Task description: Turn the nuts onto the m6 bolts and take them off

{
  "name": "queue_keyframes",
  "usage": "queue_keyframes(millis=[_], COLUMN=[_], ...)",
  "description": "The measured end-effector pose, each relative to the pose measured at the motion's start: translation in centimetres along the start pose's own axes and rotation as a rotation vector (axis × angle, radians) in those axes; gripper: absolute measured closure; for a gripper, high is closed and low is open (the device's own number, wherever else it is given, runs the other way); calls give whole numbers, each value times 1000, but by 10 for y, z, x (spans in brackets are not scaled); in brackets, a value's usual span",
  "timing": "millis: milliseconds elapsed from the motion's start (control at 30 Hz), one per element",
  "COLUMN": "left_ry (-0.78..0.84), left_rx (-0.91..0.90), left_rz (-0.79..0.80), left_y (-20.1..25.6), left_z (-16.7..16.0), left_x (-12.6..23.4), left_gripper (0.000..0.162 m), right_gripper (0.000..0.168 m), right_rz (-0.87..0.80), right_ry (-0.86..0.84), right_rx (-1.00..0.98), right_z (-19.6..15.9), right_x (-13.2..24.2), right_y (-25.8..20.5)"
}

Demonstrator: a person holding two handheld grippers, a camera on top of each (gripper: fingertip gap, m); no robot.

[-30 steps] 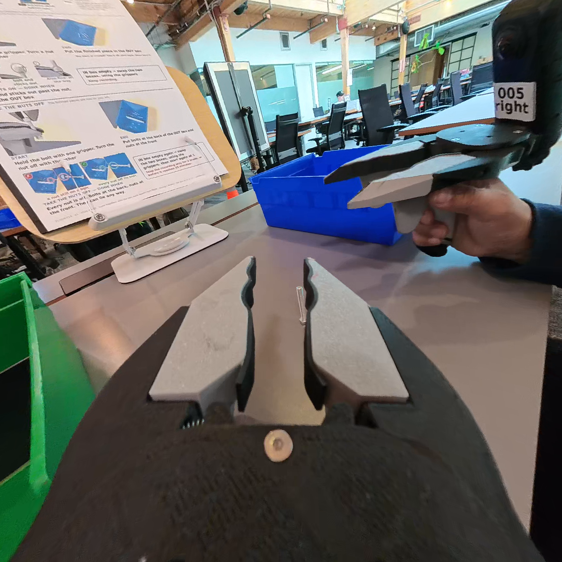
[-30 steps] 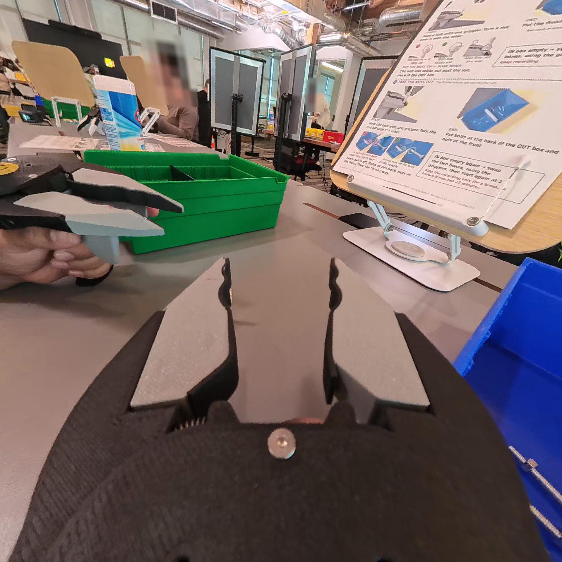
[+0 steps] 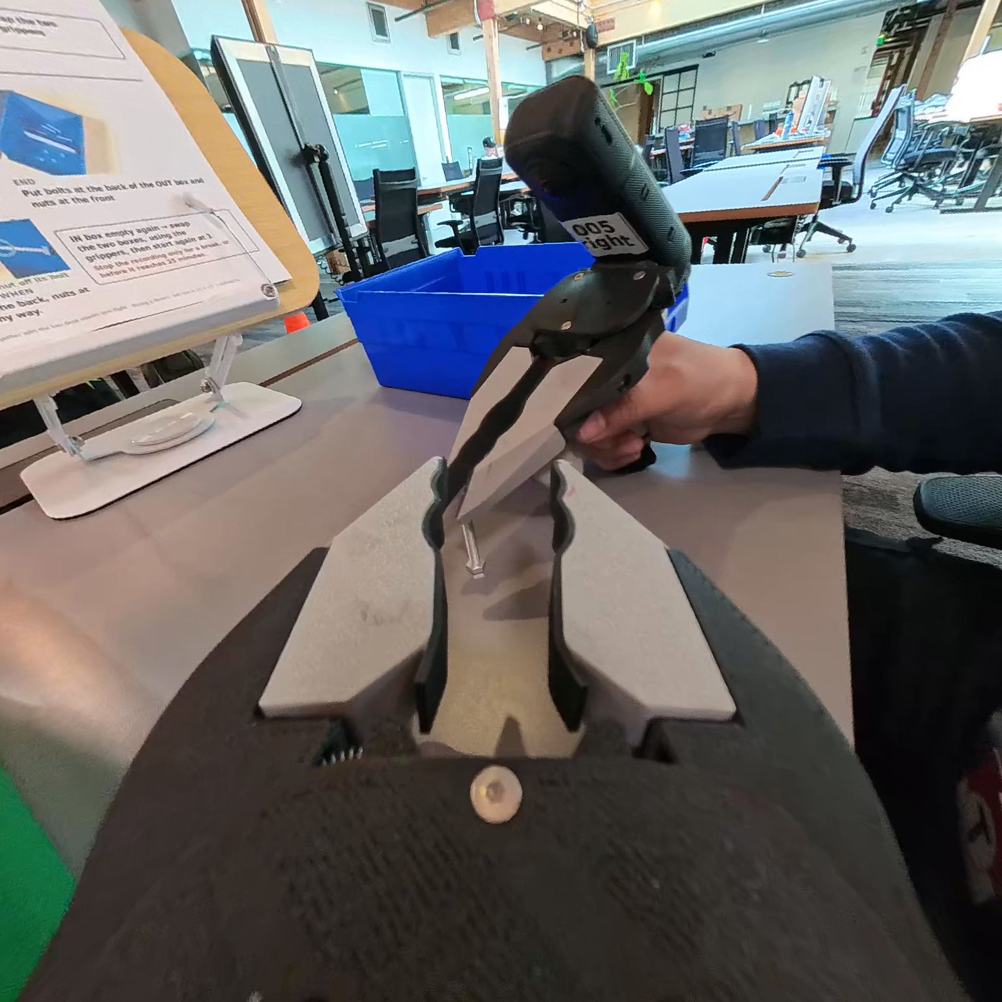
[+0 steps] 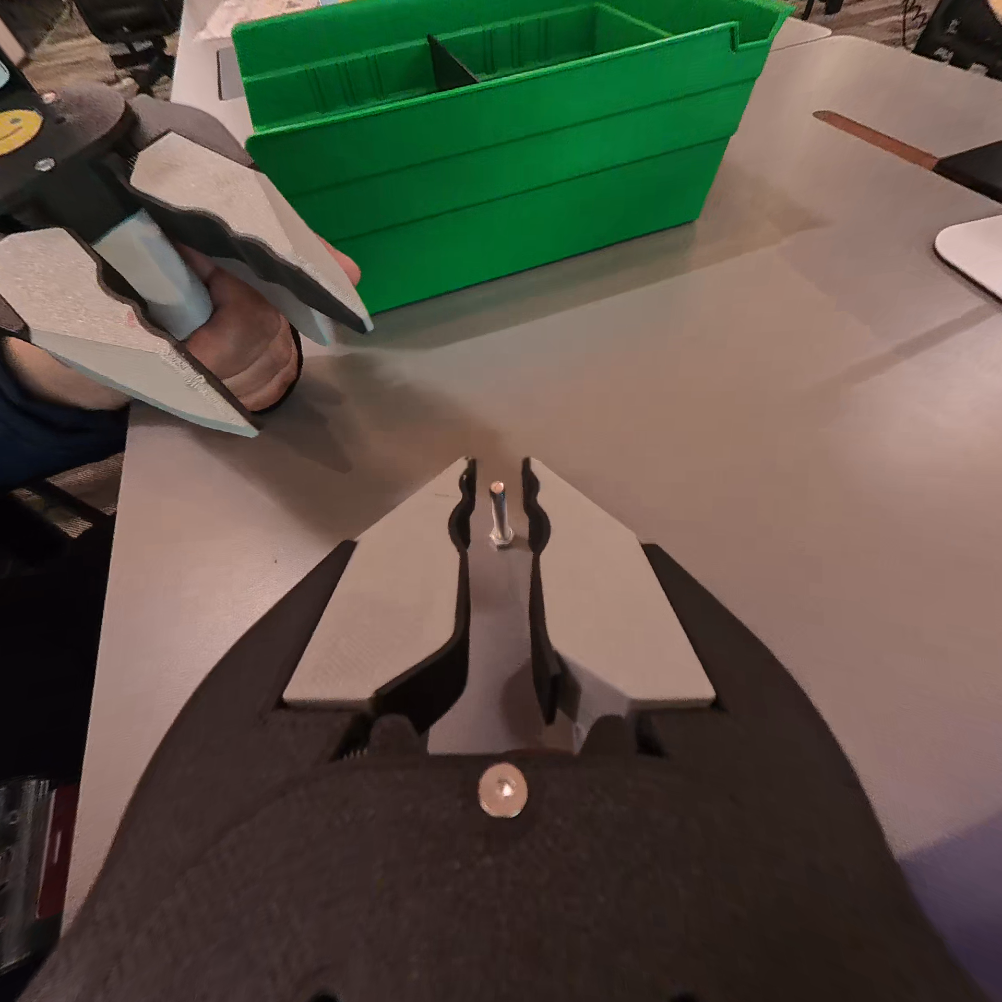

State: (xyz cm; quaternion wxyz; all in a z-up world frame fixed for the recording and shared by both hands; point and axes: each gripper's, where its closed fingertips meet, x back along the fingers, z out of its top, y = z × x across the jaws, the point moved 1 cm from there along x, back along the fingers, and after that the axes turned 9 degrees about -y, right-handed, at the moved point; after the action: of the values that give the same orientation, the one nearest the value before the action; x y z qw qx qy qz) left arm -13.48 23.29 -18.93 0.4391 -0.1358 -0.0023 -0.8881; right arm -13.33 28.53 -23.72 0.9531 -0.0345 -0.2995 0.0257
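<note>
Right grey-fingered gripper [image 4: 498, 470] tilted down over grey table [image 4: 705, 406], jaws narrowly parted astride small silver hex-head bolt [image 4: 498, 512] without clamping it; left gripper [image 3: 496, 488] open wider, empty, beside green plastic bin [image 4: 488, 179].

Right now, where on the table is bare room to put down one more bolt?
Free: the grey table between the green bin and the right tongs, toward the white stand base. Crowded: around the bolt, which stands between the open right tongs, with the open left tongs close beside.
</note>
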Motion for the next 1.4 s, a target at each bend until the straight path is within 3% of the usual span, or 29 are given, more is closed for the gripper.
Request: queue_keyframes(millis=[67,333,400,467,633,833,967,1067,1400], left_ry=[-1,-109,-165,-202,-247,-347,-307,-274,-281], left_rx=[9,-5,-19,-14,27,23,43,49,81], left_rz=[19,88,90,103,47,35,7,-33,-76], left_y=[-3,-11,-12,-16,-14,-14,-12,-9,-7], left_z=[0,-12,-19,-24,-29,-40,-33,-28,-29], left_x=[0,-9,-12,-13,-16,-33,-37,-37,-40], left_gripper=[127,126,125,124,122,117,132,159,159], right_gripper=[147,146,151,166,167,167,167,167,166], right_rz=[9,38,24,3,-52,71,117,97,117], right_ry=[10,9,-30,-45,-31,95,152,149,158], right_rx=[-18,-6,-9,-1,25,-12,6,19,4], right_z=[1,0,-4,-5,-3,19,29,30,30], right_x=[1,2,-3,-4,-2,13,21,21,20], right_y=[1,-3,-2,-1,2,-14,-25,-25,-25])
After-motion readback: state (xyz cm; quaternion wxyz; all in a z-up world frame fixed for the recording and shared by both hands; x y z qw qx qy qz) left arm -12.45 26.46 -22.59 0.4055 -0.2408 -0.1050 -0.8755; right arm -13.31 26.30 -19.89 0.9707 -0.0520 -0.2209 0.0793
